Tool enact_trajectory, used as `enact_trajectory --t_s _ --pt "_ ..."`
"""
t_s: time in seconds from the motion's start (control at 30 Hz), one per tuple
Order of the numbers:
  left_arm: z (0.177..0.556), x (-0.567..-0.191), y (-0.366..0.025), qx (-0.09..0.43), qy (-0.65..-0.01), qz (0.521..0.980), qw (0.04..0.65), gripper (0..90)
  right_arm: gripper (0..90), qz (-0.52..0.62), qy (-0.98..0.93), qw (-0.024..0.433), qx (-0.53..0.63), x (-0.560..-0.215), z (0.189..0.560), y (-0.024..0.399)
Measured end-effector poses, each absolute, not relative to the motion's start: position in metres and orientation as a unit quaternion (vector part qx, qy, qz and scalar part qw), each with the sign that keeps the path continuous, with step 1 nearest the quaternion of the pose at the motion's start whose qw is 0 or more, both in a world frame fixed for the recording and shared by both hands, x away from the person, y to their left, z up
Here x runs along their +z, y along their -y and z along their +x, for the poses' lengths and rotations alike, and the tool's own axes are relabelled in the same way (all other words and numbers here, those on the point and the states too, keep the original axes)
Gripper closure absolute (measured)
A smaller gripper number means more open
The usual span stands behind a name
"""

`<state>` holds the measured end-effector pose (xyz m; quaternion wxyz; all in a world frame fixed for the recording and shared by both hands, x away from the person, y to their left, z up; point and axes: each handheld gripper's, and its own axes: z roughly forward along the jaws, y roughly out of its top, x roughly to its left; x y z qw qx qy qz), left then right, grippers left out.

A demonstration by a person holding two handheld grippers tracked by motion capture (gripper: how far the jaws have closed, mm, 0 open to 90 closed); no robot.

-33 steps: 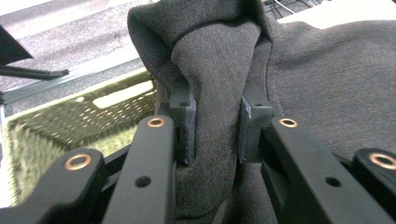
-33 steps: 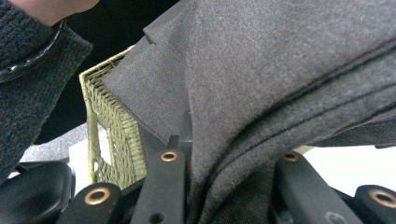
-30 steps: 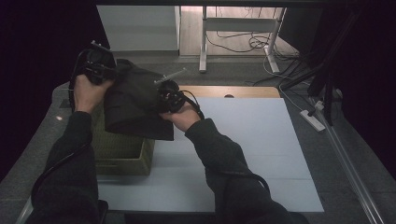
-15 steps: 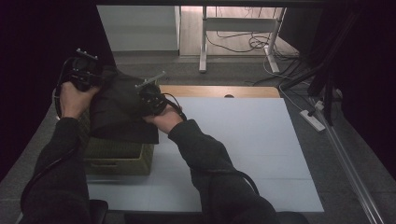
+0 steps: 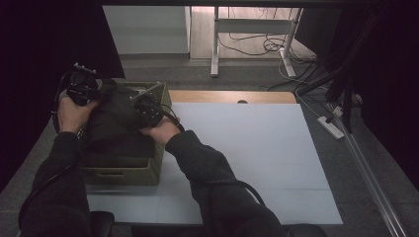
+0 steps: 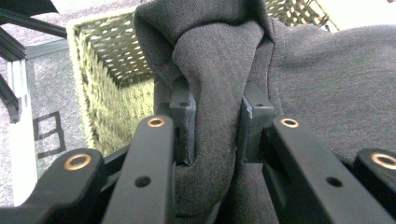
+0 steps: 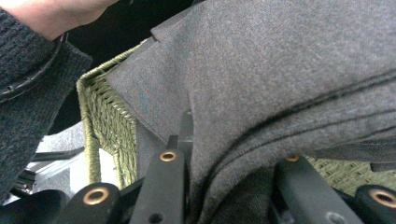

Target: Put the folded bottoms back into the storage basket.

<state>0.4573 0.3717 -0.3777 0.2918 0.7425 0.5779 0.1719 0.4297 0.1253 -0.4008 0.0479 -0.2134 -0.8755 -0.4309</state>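
Garment (image 5: 116, 121), dark grey knit, folded in several layers; lies at the left of the high view, over the open top of the basket (image 5: 126, 173), its bulk spread across the rim. Left tool (image 5: 81, 89), upper left of that view: clenched on a bunched fold of the garment, cloth pinched between both pads in the left gripper view. Right tool (image 5: 146, 107), just right of the garment's middle: clamped on its stacked edges, layers pressed between the jaws. Basket: woven, olive-green, standing at the left edge of the white worktop (image 5: 247, 148); inner wall visible beneath the cloth. Surroundings: bare wooden strip (image 5: 222, 96) behind the worktop; floor cables (image 5: 257, 47) and a power strip (image 5: 332, 127) at right, well apart.
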Motion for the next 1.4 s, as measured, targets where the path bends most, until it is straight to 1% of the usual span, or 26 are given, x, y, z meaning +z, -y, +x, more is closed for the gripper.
enact_trajectory --t_s 0.17,0.43,0.53,0.63,0.77,0.83,0.9,0.93,0.97,1.0,1.03,1.13,1.2,1.23,1.33,1.37,1.4 --pt "0.456 -0.387 -0.376 0.169 -0.582 0.741 0.287 71.0 73.8 -0.210 0.879 0.044 -0.426 -0.409 0.428 -0.132" --pt "0.457 -0.416 -0.380 0.149 -0.591 0.743 0.278 70.6 71.7 -0.210 0.892 0.037 -0.399 -0.433 0.426 -0.138" --pt "0.459 -0.423 -0.379 0.145 -0.591 0.745 0.274 69.8 66.9 -0.208 0.897 0.030 -0.388 -0.439 0.426 -0.136" --pt "0.461 -0.428 -0.379 0.143 -0.592 0.747 0.267 68.6 59.3 -0.205 0.900 0.021 -0.384 -0.441 0.425 -0.133" --pt "0.465 -0.437 -0.375 0.150 -0.593 0.754 0.241 64.7 48.2 -0.208 0.898 0.008 -0.387 -0.440 0.425 -0.126" --pt "0.466 -0.440 -0.373 0.153 -0.593 0.753 0.241 60.1 44.0 -0.212 0.895 0.009 -0.393 -0.436 0.426 -0.120" --pt "0.467 -0.439 -0.372 0.163 -0.595 0.747 0.248 50.9 38.5 -0.208 0.895 -0.003 -0.394 -0.433 0.427 -0.115" --pt "0.467 -0.439 -0.372 0.163 -0.595 0.747 0.248 45.7 38.5 -0.208 0.895 -0.003 -0.394 -0.433 0.427 -0.115" --pt "0.467 -0.435 -0.371 0.168 -0.596 0.739 0.264 45.7 36.6 -0.208 0.895 -0.011 -0.395 -0.432 0.427 -0.112" --pt "0.468 -0.431 -0.371 0.174 -0.597 0.734 0.274 36.1 32.4 -0.211 0.889 -0.025 -0.405 -0.429 0.429 -0.106" --pt "0.467 -0.428 -0.370 0.179 -0.594 0.733 0.279 32.1 29.9 -0.213 0.884 -0.029 -0.415 -0.427 0.430 -0.102" --pt "0.466 -0.422 -0.367 0.192 -0.581 0.738 0.285 25.8 24.6 -0.219 0.875 -0.046 -0.430 -0.421 0.433 -0.091" --pt "0.467 -0.421 -0.366 0.190 -0.580 0.739 0.286 26.2 24.4 -0.219 0.873 -0.048 -0.433 -0.419 0.434 -0.088" --pt "0.467 -0.422 -0.365 0.187 -0.582 0.739 0.282 29.4 24.4 -0.221 0.871 -0.045 -0.437 -0.415 0.436 -0.080" --pt "0.473 -0.433 -0.367 0.162 -0.612 0.732 0.251 48.9 24.3 -0.223 0.868 -0.044 -0.442 -0.412 0.436 -0.071" --pt "0.475 -0.437 -0.368 0.146 -0.627 0.726 0.243 57.7 24.3 -0.224 0.867 -0.044 -0.443 -0.411 0.436 -0.068" --pt "0.477 -0.441 -0.369 0.137 -0.638 0.720 0.235 64.6 24.3 -0.225 0.866 -0.044 -0.444 -0.411 0.436 -0.064"
